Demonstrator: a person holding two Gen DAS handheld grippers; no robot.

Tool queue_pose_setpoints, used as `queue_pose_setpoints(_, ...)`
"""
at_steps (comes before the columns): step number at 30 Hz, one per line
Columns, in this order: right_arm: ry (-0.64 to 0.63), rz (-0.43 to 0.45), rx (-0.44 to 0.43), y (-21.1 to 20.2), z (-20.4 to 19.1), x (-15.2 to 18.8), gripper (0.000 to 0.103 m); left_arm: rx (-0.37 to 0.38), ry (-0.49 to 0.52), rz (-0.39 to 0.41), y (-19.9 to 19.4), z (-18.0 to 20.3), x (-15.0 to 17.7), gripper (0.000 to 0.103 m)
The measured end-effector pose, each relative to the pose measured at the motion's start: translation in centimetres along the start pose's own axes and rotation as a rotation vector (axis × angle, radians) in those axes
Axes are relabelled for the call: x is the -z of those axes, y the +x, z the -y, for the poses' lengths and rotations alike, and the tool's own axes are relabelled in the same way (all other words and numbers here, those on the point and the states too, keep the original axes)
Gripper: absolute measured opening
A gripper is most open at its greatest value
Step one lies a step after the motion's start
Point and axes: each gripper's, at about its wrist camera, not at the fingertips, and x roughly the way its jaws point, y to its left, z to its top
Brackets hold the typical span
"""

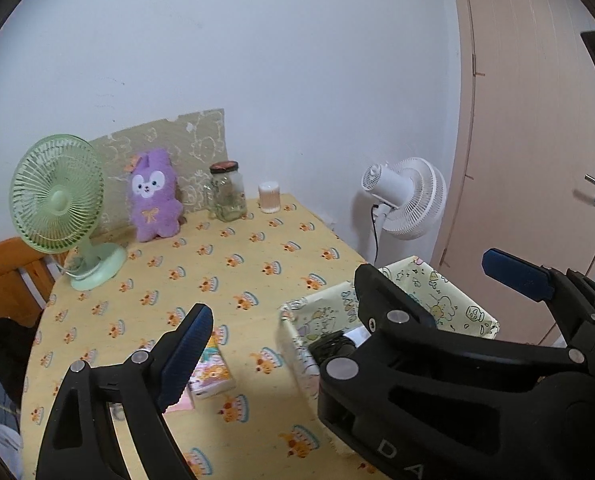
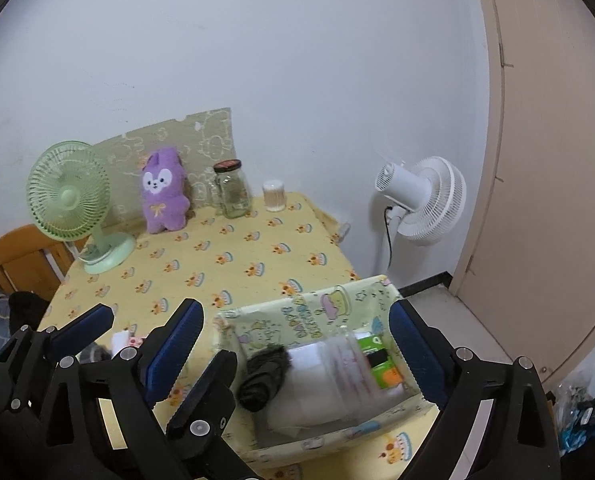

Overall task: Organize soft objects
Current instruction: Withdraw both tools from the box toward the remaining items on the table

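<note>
- Yellow cake-print cloth covers the table [image 2: 233,256]; at its right front edge stands a pale cartoon-print fabric bin [image 2: 309,316] holding a black fuzzy bundle [image 2: 265,376], white folded cloth [image 2: 321,384] and green-orange packets [image 2: 377,360].
- Purple plush bunny [image 2: 163,192] leans upright at the back, between a green desk fan [image 2: 71,200] and a glass jar [image 2: 233,190].
- Left gripper [image 2: 149,328] spread wide, empty, just left of the bin.
- Right gripper [image 2: 297,344] spread wide, empty, fingers straddling the bin.

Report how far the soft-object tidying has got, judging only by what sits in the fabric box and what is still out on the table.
Done: a dark bundled cloth and a white bagged item lie in the fabric box.
In hand: nothing; the left gripper and right gripper both stand open and empty.
Left: the purple plush at the wall, and a small printed packet on the table.
</note>
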Motion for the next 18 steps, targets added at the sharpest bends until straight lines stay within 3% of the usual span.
queue_pose_setpoints(18,-0.057,0.039,-0.061,-3.0,-7.0,0.7,0.100,-0.068,-0.051,0.041,-3.8,-5.9,1.7,0.092)
